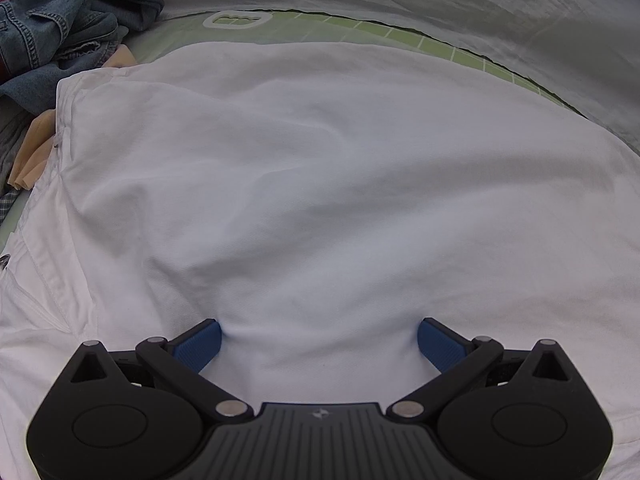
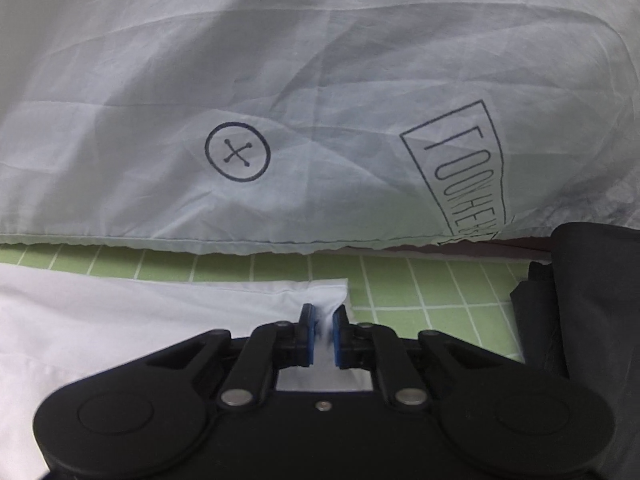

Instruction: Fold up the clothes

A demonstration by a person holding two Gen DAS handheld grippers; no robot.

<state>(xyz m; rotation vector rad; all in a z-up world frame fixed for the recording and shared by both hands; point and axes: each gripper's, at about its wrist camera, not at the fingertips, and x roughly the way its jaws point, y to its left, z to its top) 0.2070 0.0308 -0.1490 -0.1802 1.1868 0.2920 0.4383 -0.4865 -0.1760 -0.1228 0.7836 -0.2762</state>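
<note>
White garment [image 1: 320, 184] lies spread on your green grid mat [image 2: 400, 280].
Your right gripper [image 2: 323, 332] is closed tight on the garment's corner, near the pale printed sheet [image 2: 320, 100]. Your left gripper [image 1: 319, 340] rests wide open on the cloth and holds nothing.

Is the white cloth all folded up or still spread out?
Mostly spread out: the white garment lies wide and flat, wrinkled, over the green mat.

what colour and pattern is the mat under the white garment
Light green mat with a white grid of lines, clearest in the right wrist view.
</note>
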